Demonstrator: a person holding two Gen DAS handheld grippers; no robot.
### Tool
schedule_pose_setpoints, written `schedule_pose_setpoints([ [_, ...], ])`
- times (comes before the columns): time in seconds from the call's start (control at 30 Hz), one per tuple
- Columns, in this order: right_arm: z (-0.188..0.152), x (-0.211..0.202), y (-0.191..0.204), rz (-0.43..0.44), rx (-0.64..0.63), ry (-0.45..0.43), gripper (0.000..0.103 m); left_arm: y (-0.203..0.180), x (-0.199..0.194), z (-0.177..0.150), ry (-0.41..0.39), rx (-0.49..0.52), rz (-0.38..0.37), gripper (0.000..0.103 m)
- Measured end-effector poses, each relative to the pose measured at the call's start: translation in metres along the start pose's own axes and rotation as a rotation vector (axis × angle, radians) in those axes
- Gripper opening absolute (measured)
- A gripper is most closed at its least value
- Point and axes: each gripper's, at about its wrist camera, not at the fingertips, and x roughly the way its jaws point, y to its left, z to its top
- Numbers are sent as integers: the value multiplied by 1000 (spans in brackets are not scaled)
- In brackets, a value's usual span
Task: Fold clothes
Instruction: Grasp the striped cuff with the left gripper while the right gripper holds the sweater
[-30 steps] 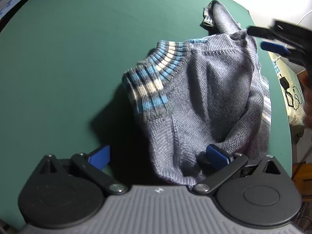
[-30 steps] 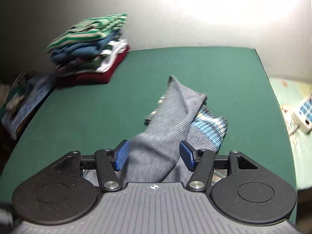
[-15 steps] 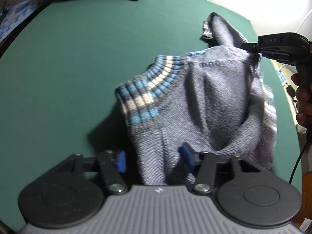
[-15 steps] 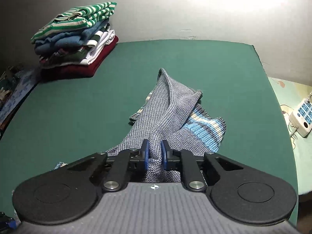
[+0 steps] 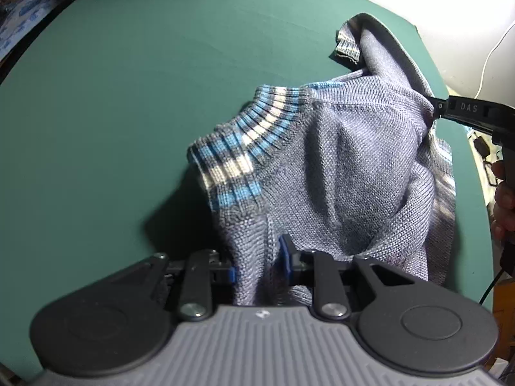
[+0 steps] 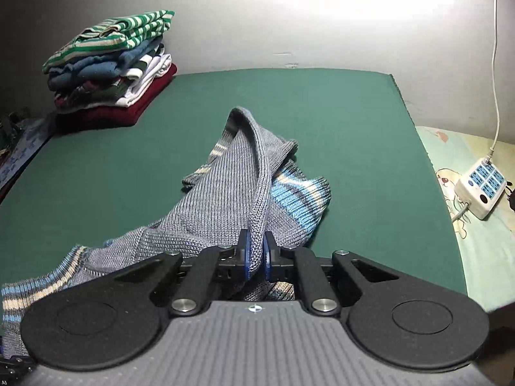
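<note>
The grey knitted sweater with blue and cream striped ribbing (image 5: 338,167) lies crumpled near the middle of the green tabletop (image 5: 112,112), partly lifted into a tent between two grips. The left hand-held gripper (image 5: 257,265) has a bunched fold of the near edge between its blue pads, and its jaws are closing on that knit. The right hand-held gripper (image 6: 255,257) is narrowed tight onto a thick roll of the same sweater (image 6: 225,199).

To do this step well, both grips should probably sit firm before any lift, then the hands should draw apart evenly so the body spreads flat rather than twisting. The right pinch holds a rolled ridge, not a clean edge, so layers could slip.

The left wrist view shows the striped collar (image 5: 244,141) on the left of the garment, and the right tool biting the far right corner, with a person's fingers at the frame edge. Only the right wrist view shows the stack of folded clothes (image 6: 112,64) at the far left corner, the striped cuff (image 6: 299,199), and the white power strip (image 6: 481,189) off the tabletop's right side.
</note>
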Motion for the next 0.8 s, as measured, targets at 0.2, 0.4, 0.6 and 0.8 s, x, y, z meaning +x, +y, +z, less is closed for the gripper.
schedule_pose_setpoints([
  [0.2, 2, 5, 15, -33, -63, -1, 34, -15, 1, -1, 3, 48, 64, 23],
  [0.4, 1, 15, 21, -58, -62, 10, 37, -27, -3, -2, -5, 108, 127, 23],
  [0.6, -2, 16, 20, -52, -52, -2, 26, -41, 0, -9, -13, 141, 160, 22],
  [0.8, -5, 10, 19, -58, -52, -26, 10, -44, 6, -10, -14, 152, 166, 22],
])
